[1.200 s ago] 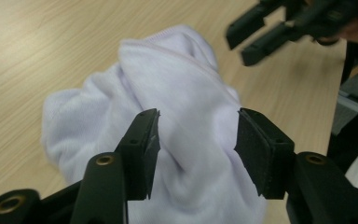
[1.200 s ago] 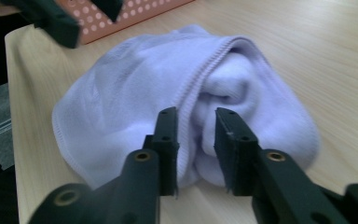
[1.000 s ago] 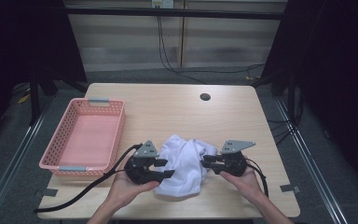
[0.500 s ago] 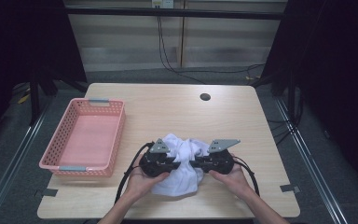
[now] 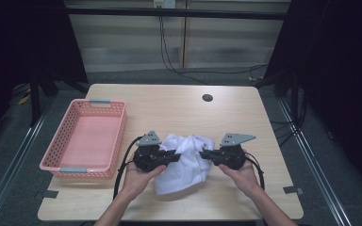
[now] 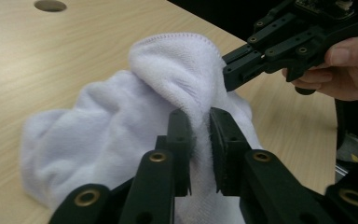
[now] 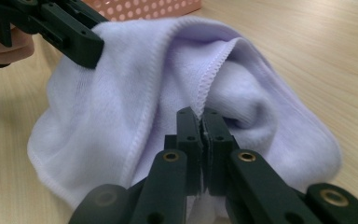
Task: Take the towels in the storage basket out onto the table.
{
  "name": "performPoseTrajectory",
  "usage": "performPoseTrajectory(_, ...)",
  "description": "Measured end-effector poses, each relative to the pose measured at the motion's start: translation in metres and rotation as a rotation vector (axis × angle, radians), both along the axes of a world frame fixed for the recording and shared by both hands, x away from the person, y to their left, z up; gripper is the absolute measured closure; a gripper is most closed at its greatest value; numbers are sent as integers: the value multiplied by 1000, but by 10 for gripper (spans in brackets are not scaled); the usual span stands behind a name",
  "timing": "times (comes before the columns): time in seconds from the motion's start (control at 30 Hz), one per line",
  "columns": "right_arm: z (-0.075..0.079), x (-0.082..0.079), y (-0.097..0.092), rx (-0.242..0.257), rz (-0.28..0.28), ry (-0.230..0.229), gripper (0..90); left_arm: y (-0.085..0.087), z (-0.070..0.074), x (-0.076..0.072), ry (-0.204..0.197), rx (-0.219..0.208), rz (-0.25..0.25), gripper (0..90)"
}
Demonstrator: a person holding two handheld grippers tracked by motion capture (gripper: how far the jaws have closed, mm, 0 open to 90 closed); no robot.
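A crumpled white towel (image 5: 185,159) lies on the wooden table (image 5: 169,110) near its front edge. My left gripper (image 5: 175,155) comes in from the towel's left side. Its jaws have just been closing and pinch a raised fold of the towel (image 6: 121,121) between the left gripper's (image 6: 199,126) pads. My right gripper (image 5: 204,154) comes in from the right side, shut on a hemmed edge of the towel (image 7: 121,88), as the right gripper view (image 7: 200,123) shows. The two grippers face each other across the cloth, a short way apart.
A pink perforated basket (image 5: 118,136) stands at the table's left side, with nothing seen inside. A round cable hole (image 5: 207,98) sits in the far part of the tabletop. Black cables trail from both grippers towards the front edge. Dark floor and frame rails surround the table.
Both grippers moved inward onto the towel from either side and closed on it. The cloth now bunches up between them.
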State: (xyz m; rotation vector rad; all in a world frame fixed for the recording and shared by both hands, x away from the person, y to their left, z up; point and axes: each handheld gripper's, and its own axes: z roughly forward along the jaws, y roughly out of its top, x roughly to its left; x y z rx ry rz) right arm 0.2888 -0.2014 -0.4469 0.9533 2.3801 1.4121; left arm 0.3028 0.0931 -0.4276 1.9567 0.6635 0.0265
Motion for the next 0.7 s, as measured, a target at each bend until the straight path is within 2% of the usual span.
performPoseTrajectory(0.03, 1, 3, -9, 26, -22, 31, 875, 4, 3, 1, 2, -16, 9, 826)
performPoseTrajectory(0.07, 1, 3, -9, 26, -22, 31, 875, 4, 3, 1, 2, -16, 9, 833)
performPoseTrajectory(0.1, 2, 6, -19, 60, -45, 53, 876, 6, 5, 2, 5, -25, 4, 836)
performPoseTrajectory(0.13, 2, 6, -19, 60, -45, 53, 876, 7, 5, 3, 15, -40, 0, 836)
performPoseTrajectory(0.17, 4, 8, -24, 84, -48, 61, 877, 9, 6, 4, 25, -57, -7, 841)
performPoseTrajectory(0.23, 15, 14, -39, 115, -87, 44, 878, 14, 3, 7, 56, -67, -8, 842)
performPoseTrajectory(0.27, 15, 14, -39, 115, -87, 44, 878, 14, 3, 7, 56, -67, -8, 844)
performPoseTrajectory(0.3, 25, 20, -46, 144, -110, 22, 878, 20, 2, 10, 73, -77, 14, 845)
performPoseTrajectory(0.37, 29, 22, -49, 159, -117, 15, 878, 24, 2, 10, 77, -86, 23, 847)
performPoseTrajectory(0.5, 45, 32, -61, 164, -159, -19, 878, 39, 17, 8, 49, -111, 39, 852)
performPoseTrajectory(0.53, 50, 35, -65, 167, -170, -22, 879, 42, 23, 8, 34, -114, 52, 852)
performPoseTrajectory(0.57, 59, 42, -72, 175, -195, -37, 879, 50, 38, 9, 12, -133, 60, 853)
performPoseTrajectory(0.6, 59, 42, -72, 175, -195, -37, 879, 50, 38, 9, 12, -133, 60, 853)
performPoseTrajectory(0.7, 76, 55, -81, 194, -228, -62, 879, 61, 61, 9, -37, -153, 83, 855)
